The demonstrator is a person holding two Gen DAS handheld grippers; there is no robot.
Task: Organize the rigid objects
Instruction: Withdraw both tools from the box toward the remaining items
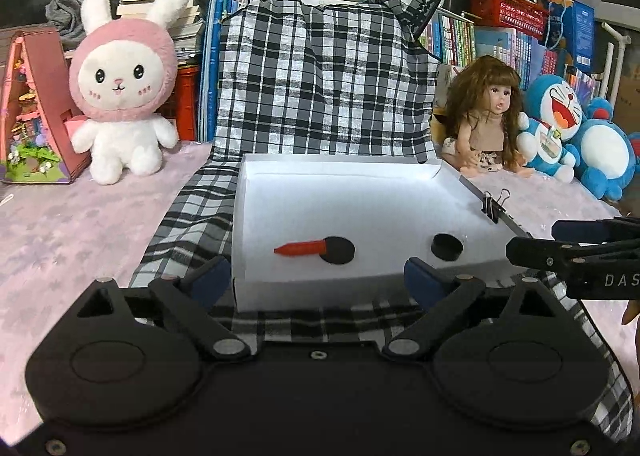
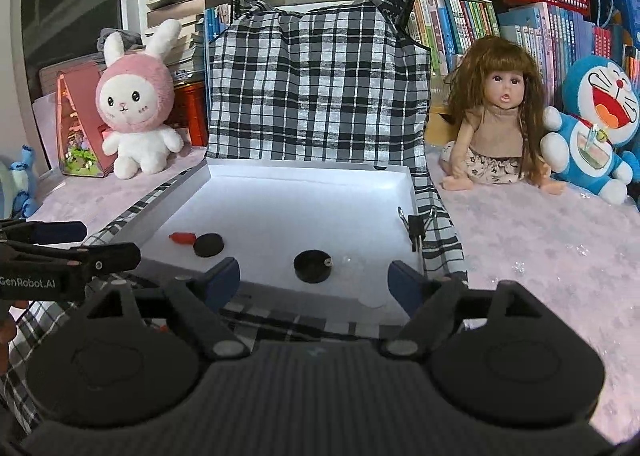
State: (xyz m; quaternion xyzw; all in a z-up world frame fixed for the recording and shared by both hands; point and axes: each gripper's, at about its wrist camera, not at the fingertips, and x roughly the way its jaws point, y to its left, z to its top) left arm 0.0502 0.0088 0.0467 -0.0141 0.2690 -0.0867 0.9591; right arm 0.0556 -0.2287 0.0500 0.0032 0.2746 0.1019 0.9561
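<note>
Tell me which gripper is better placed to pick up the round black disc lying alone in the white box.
Probably the right gripper: the lone round black disc lies straight between its open fingers. From the left gripper, the disc sits off toward its right finger.

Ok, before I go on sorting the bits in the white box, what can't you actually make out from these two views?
- White box: near wall cut off by the left gripper in the left view and the right gripper in the right view.
- Red piece: its far end hidden behind the black disc.
- Second black disc: the small mark on its rim is too small to identify.
- Binder clip: what it pinches is unclear.
</note>
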